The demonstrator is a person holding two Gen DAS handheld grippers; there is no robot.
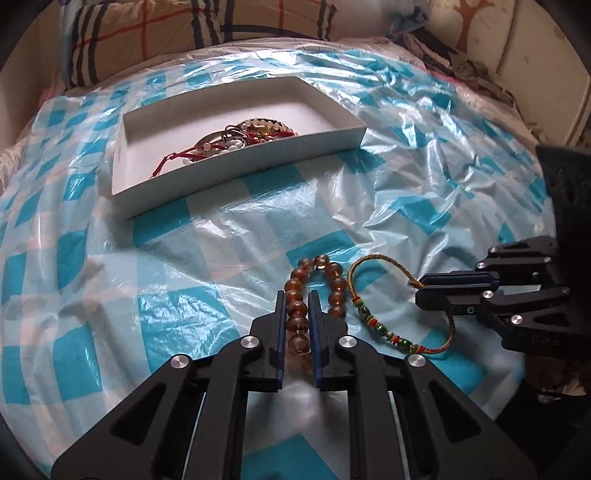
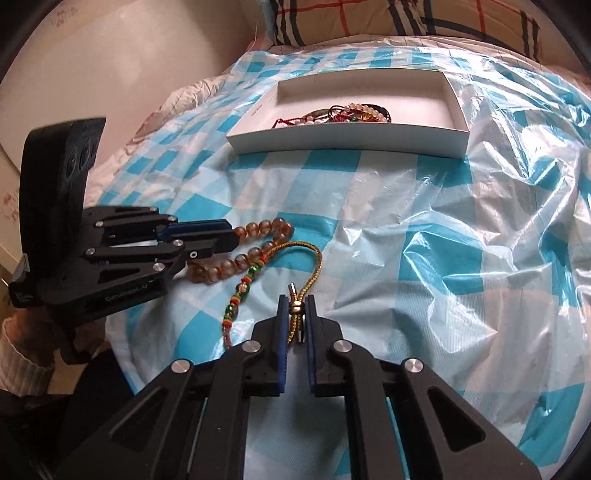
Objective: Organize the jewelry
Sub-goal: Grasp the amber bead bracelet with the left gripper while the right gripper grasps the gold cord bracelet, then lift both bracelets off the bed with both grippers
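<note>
Left gripper (image 1: 298, 295) was clamped on the amber bead bracelet (image 1: 297, 291), right gripper (image 2: 294, 299) pinched the braided cord bracelet (image 2: 308, 273). White box (image 1: 236, 184) lay straight ahead beyond both, slightly nearer the left.

We found the box (image 1: 236, 173) lying on the plastic sheet (image 1: 424, 155), with a heap of jewelry (image 1: 236, 138) in it. Nearer us, two bracelets lay side by side on the sheet: the bead bracelet (image 1: 295, 295) left, the cord bracelet (image 1: 373, 325) right. Pillows (image 1: 184, 26) lay behind the box.

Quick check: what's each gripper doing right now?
Left gripper: closed on the amber bead bracelet.
Right gripper: closed on the braided cord bracelet.
</note>
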